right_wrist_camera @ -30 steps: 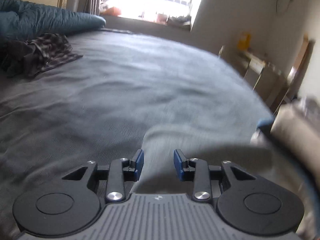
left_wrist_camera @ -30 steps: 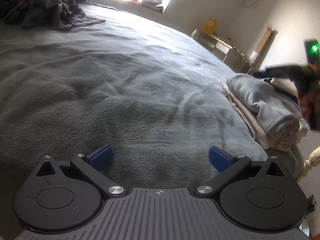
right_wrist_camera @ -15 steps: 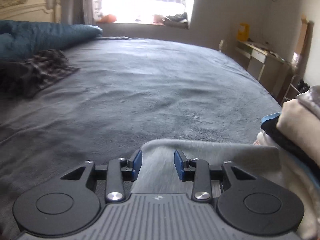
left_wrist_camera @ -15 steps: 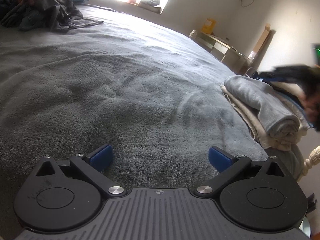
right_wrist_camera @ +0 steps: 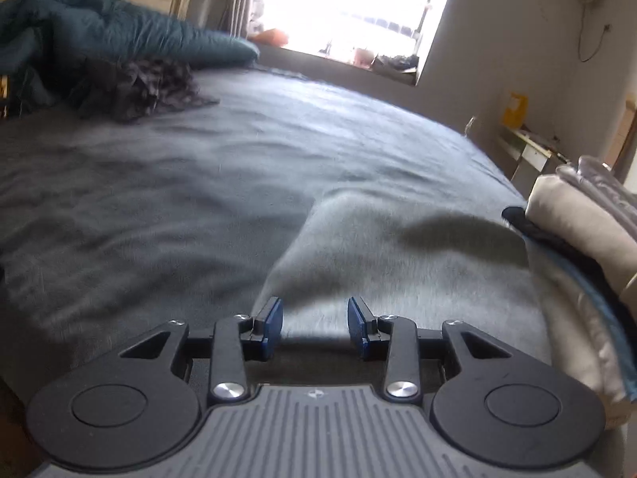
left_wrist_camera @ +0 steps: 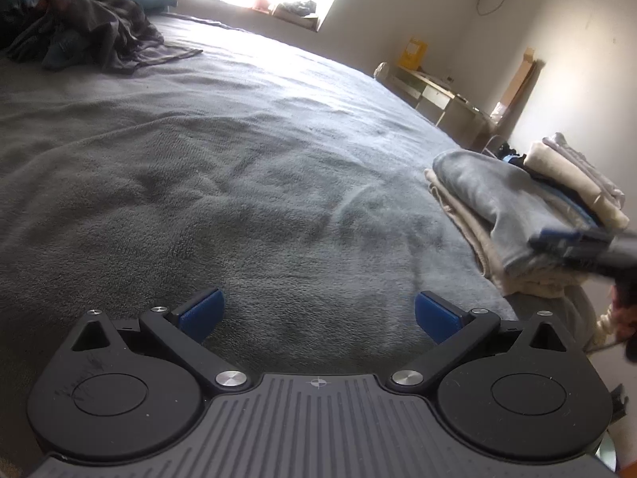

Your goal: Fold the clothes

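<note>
No legible writing; yellow box (left_wrist_camera: pixel 414 49).

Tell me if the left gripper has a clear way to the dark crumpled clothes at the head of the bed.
Probably yes: the left gripper is open, holds nothing, and only bare blanket lies before the crumpled clothes, though they're far off.

Folded stack (left_wrist_camera: pixel 513 215) right on bed (left_wrist_camera: pixel 239 167), crumpled clothes (left_wrist_camera: pixel 87 36) far left

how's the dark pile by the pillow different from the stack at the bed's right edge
The dark pile is crumpled and loose; the stack is folded in flat layers. The pile is dark grey, partly checked; the stack is pale, grey and beige with a dark blue layer between. The pile lies far off beside the teal pillow; the stack sits near, under the right gripper. Both are clothes resting on the grey bedcover.
</note>
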Motion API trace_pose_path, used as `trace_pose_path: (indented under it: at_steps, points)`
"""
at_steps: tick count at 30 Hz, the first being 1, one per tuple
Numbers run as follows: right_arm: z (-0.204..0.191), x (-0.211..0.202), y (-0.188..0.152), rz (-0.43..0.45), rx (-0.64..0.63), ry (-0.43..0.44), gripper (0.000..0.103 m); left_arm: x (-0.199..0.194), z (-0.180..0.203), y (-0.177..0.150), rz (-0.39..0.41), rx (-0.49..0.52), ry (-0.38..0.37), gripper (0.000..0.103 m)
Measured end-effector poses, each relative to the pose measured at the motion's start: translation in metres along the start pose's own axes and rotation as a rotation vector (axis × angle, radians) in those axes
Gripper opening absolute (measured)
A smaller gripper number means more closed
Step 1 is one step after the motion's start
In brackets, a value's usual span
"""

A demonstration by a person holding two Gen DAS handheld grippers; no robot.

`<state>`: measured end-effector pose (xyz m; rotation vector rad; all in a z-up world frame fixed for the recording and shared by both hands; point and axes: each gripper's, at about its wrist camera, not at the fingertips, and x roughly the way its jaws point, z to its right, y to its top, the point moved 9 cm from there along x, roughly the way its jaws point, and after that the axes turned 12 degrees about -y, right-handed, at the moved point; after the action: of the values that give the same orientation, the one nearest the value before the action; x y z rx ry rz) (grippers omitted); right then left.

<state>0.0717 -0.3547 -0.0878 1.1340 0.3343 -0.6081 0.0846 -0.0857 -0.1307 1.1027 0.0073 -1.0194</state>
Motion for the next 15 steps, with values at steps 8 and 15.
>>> trace_pose_path:
  at_steps: [8, 15]
  points:
    - [-0.022, -0.032, 0.021, 0.142, -0.008, -0.094, 0.047, 0.001, 0.018, -0.002, -0.021, 0.04, 0.004, 0.103]
    - [-0.071, 0.027, 0.009, 0.037, -0.22, -0.346, 0.057, -0.003, 0.03, -0.008, -0.021, 0.064, -0.017, 0.103]
